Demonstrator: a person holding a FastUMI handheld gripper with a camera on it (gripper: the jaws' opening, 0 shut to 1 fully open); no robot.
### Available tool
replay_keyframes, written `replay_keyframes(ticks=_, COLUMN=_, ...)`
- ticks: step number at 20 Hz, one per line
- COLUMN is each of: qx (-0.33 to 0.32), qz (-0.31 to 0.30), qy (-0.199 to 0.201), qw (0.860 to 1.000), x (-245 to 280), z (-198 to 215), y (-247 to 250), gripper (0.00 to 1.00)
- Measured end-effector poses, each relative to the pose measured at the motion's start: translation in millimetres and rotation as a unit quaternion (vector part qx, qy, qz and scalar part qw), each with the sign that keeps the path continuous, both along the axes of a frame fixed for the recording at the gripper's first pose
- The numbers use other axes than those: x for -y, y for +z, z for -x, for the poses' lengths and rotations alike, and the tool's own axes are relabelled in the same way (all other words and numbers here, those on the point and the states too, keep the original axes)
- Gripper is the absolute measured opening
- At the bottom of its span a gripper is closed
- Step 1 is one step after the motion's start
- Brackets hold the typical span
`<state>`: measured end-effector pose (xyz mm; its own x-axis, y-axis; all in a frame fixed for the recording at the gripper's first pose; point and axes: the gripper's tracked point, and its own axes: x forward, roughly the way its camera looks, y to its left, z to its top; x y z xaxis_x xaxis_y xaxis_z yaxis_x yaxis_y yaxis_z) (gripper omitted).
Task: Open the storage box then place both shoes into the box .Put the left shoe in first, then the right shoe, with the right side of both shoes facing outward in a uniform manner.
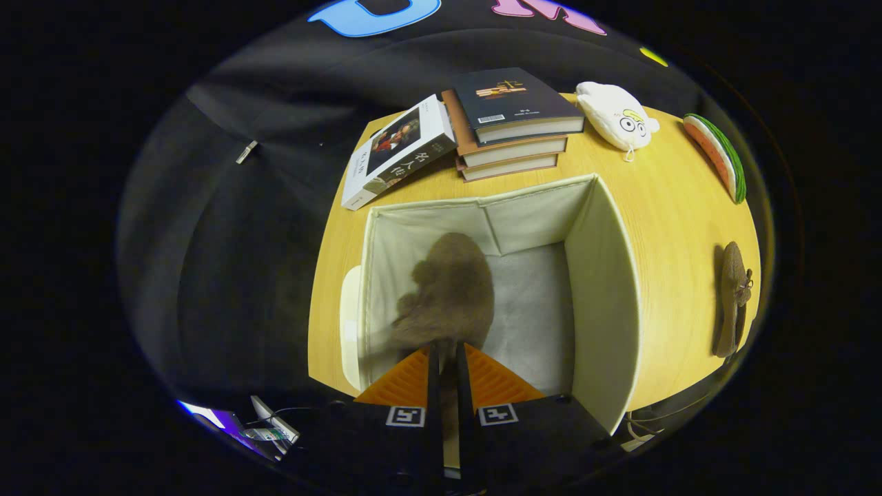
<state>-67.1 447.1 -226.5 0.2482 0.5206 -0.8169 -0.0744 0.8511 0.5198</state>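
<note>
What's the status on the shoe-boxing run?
Gripper jaws shut on brown shoe, held over open storage box. Second shoe on table beside box. Nothing in the way.

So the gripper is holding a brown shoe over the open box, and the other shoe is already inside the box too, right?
Not quite. The gripper is shut on a brown shoe over the open box, but the other shoe lies on the table beside the box, not inside. The gripper view shows it.
</note>
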Motion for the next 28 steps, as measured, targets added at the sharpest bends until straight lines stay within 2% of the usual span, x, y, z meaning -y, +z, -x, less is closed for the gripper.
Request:
replay_keyframes(ticks=2, qx=-0.003, qz=-0.017, qy=0.005, qw=1.000, x=-4.8, z=2.2, y=9.1, gripper=0.23)
replay_keyframes(ticks=4, qx=-0.003, qz=-0.031, qy=0.006, qw=1.000, x=-5.6, z=3.3, y=16.4, gripper=0.40)
replay_keyframes(ticks=7, qx=0.003, qz=-0.045, qy=0.009, qw=0.999, x=1.1, z=1.8, y=24.1, gripper=0.91)
replay_keyframes(ticks=8, qx=0.005, qz=-0.048, qy=0.011, qw=0.999, x=4.0, z=4.9, y=27.2, gripper=0.98)
replay_keyframes(ticks=14, qx=0.008, qz=-0.068, qy=0.016, qw=0.998, x=44.2, z=10.9, y=49.0, gripper=0.99)
replay_keyframes(ticks=18, qx=0.012, qz=-0.096, qy=0.014, qw=0.995, x=86.1, z=11.5, y=72.5, gripper=0.99)
replay_keyframes(ticks=20, qx=0.025, qz=-0.091, qy=0.009, qw=0.996, x=118.4, z=6.5, y=76.4, gripper=0.98)
replay_keyframes(ticks=25, qx=0.067, qz=-0.089, qy=-0.065, qw=0.992, x=212.1, z=-23.8, y=75.1, gripper=0.98)
replay_keyframes(ticks=28, qx=0.068, qz=-0.069, qy=-0.096, qw=0.991, x=275.6, z=-21.9, y=61.2, gripper=0.98)
